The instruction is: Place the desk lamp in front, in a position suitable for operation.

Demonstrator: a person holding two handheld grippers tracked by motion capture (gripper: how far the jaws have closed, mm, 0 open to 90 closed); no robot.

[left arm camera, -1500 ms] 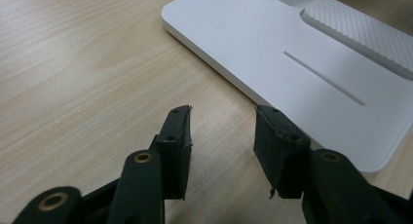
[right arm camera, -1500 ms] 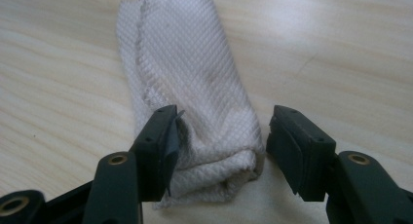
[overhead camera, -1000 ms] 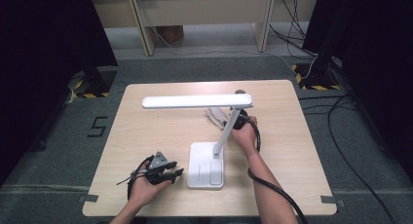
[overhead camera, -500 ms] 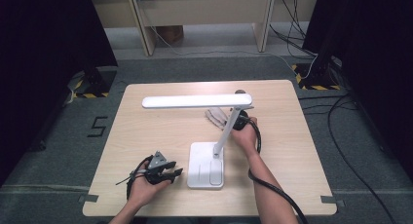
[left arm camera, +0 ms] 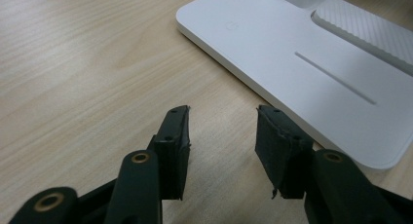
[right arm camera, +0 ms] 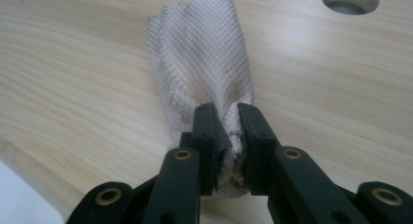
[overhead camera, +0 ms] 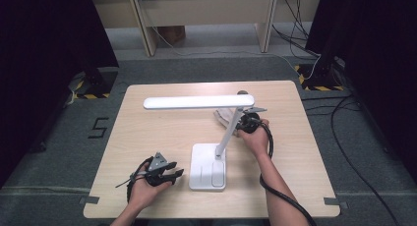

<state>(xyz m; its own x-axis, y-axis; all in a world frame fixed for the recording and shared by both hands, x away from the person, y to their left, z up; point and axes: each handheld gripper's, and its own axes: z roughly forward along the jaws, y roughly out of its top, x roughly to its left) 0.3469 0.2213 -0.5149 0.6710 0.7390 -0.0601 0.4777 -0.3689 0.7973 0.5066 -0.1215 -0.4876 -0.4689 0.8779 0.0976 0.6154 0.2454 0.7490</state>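
Right gripper [right arm camera: 225, 121]: jaws, having just been closing, are pinching the near end of the cloth [right arm camera: 204, 63], which is stretching ahead of them across the table [right arm camera: 73, 87]. Left gripper [left arm camera: 222, 131]: jaws are standing apart, holding nothing, pads resting over bare wood; lamp base [left arm camera: 302, 53] is lying just beside its right jaw

Your high view hangs above your side of the tabletop [overhead camera: 147, 137], looking forward and down; your left gripper view sits low by the near edge, close on the white lamp base [left arm camera: 302, 63]; your right gripper view looks closely along the wood at the cloth [right arm camera: 204, 58]; the high view shares that base [overhead camera: 208, 167] and that cloth [overhead camera: 223, 115].
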